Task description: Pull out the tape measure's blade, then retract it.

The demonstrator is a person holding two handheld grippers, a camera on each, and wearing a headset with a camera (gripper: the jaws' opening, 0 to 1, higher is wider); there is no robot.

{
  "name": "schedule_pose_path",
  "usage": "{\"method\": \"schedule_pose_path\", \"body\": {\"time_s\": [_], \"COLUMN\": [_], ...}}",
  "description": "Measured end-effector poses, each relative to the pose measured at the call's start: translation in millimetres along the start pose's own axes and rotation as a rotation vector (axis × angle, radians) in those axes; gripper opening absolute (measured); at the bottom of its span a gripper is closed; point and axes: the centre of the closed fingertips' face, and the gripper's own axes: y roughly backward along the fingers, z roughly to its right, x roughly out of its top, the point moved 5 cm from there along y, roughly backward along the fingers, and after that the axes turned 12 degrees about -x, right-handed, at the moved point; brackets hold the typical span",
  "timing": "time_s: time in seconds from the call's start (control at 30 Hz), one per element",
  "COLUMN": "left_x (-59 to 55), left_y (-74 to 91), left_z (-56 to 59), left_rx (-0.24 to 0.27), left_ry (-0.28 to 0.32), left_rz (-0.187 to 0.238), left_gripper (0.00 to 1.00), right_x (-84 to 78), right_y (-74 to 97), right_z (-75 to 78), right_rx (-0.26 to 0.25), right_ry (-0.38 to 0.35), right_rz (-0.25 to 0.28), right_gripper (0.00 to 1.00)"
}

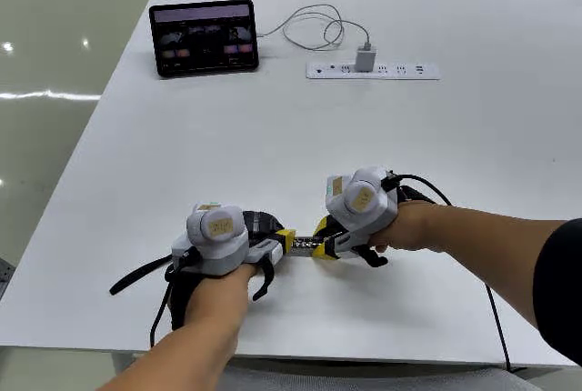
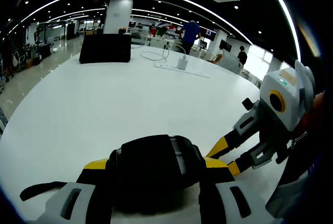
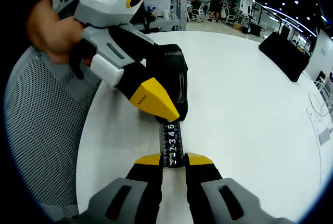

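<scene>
The tape measure's black case (image 1: 257, 225) lies on the white table (image 1: 273, 136), and my left gripper (image 1: 275, 240) is shut on it. In the left gripper view the case (image 2: 156, 174) sits between the yellow-tipped jaws of that gripper (image 2: 156, 162). A short length of blade (image 1: 303, 244) runs from the case to my right gripper (image 1: 320, 241). In the right gripper view the numbered blade (image 3: 171, 135) is pinched between the yellow tips of my right gripper (image 3: 173, 159), with the case (image 3: 174, 70) just beyond.
A dark tablet (image 1: 204, 36) stands at the far left of the table. A white power strip (image 1: 373, 70) with a charger and looped cable lies behind it to the right. The near table edge runs just below both hands. A mesh chair (image 3: 47, 130) is beside the table.
</scene>
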Motion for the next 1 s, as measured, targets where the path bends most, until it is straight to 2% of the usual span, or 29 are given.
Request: {"method": "schedule_pose_path", "body": {"time_s": [0.13,1.0], "left_x": [0.2,-0.2], "left_y": [0.5,0.1], "left_z": [-0.7,-1.0], "left_rx": [-0.006,-0.015], "left_ry": [0.01,0.014], "left_rz": [0.001,-0.003], "left_gripper": [0.63,0.63], "right_x": [1.2,17.2], "right_y": [-1.2,-14.2], "right_z": [-0.1,-3.3], "right_rx": [-0.01,0.002], "right_ry": [0.039,-0.011], "right_rz": [0.006,0.036], "right_gripper": [0.11,0.11]}}
